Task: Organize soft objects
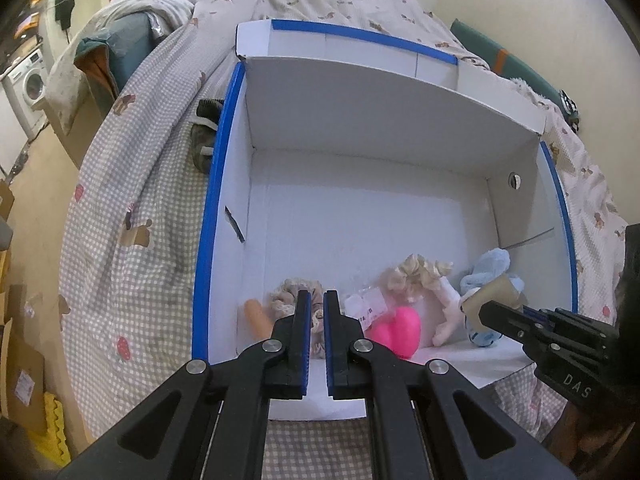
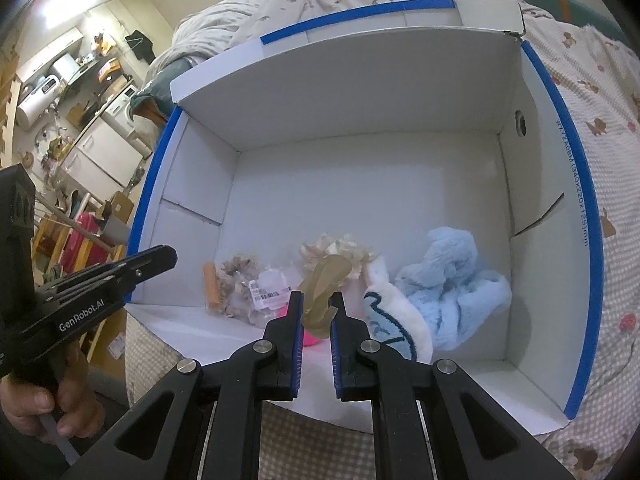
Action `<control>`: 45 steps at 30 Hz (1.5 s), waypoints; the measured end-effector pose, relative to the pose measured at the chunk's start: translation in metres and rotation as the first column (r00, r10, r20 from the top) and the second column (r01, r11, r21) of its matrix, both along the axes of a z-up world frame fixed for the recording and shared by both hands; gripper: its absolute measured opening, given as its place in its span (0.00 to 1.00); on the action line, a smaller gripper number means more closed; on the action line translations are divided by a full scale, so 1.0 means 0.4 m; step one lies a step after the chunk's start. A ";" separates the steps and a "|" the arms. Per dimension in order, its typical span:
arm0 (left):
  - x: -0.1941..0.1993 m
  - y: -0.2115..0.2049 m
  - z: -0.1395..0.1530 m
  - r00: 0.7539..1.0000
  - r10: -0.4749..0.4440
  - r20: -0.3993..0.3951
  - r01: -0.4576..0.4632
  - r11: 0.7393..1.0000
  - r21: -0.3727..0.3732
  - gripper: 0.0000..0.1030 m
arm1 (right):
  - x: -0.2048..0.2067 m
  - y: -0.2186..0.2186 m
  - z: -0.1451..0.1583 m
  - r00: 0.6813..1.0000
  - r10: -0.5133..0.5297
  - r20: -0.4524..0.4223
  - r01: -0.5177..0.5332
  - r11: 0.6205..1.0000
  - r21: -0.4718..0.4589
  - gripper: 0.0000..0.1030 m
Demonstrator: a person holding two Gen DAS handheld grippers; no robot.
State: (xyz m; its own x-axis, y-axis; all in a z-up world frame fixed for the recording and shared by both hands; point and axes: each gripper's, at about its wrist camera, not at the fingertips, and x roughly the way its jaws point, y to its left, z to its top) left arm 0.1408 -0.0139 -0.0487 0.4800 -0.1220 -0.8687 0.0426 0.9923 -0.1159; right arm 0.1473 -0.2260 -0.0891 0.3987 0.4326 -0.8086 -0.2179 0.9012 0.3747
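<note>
Inside the white box [image 2: 360, 208], scrunchies [image 2: 236, 280], pink heart [image 1: 396, 330] and blue plush [image 2: 452, 276] crowd its near wall; right gripper [image 2: 316, 312] clenches a tan piece [image 2: 324, 284], left gripper [image 1: 317, 308] closed empty.

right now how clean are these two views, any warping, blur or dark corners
Left wrist view: the box bows with strong fisheye, corners vignetted black, contents sharp. Right wrist view: same curved blue rim, even soft indoor light, no glare; the tan piece in the right gripper looks slightly soft.

Both wrist cameras look steeply down into 1 box [image 1: 400, 120].
</note>
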 end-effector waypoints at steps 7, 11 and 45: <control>0.000 -0.005 -0.005 1.000 0.016 0.005 -0.016 0.998 0.056 0.10 | 0.005 -0.006 -0.008 1.000 -0.019 -0.018 0.019 1.000 -0.009 0.17; -0.005 -0.008 0.000 1.000 0.011 0.022 -0.012 0.998 0.057 0.29 | 0.008 -0.015 -0.011 0.999 -0.043 -0.027 0.043 0.999 -0.011 0.23; -0.201 0.000 0.197 0.964 0.019 0.265 -0.050 0.993 0.109 0.78 | -0.168 -0.107 0.207 0.943 -0.172 0.286 0.184 0.983 -0.017 1.00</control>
